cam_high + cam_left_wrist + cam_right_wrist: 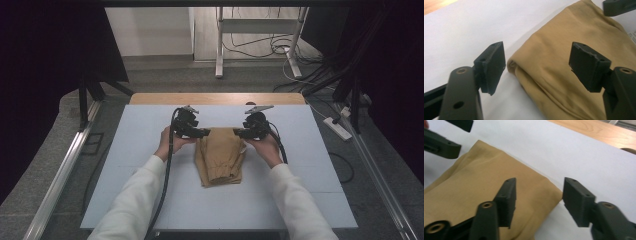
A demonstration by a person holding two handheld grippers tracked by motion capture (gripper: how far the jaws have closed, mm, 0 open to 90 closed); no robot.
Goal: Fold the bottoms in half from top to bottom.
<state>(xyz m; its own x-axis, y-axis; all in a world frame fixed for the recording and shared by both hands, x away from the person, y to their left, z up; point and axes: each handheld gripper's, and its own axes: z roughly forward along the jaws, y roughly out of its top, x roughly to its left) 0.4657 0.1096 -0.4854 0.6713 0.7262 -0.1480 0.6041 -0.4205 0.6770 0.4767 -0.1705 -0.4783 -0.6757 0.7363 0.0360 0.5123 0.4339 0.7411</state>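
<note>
- The cloth (220, 156), tan and folded into a thick packet, lies near the middle of the mat (140, 150), long side running away from me.
- My left gripper (199, 133) sits at the cloth's far left corner with its jaws apart and nothing pinched; in the left gripper view the rounded fold (564, 75) lies between and below the pads (491, 67), untouched.
- My right gripper (242, 133) is at the far right corner, likewise released; in the right gripper view the corner (549, 192) pokes into the gap between the jaws without contact.
- I judge the fold as set down and let go; the next move is probably to back off or take a new hold.
- Risk: pulling away low could snag a pad on the top layer and drag the fold open, since both sit just beside the edges.
- Risk: a fresh pinch may catch only the top layer and peel the stack apart.
- Hard to tell: how many layers there are, and what garment this is.
- A white tag (632, 35) at the right edge of the left gripper view is cut off; I cannot read it.
- From the high view the grippers cover the cloth's far edge.
</note>
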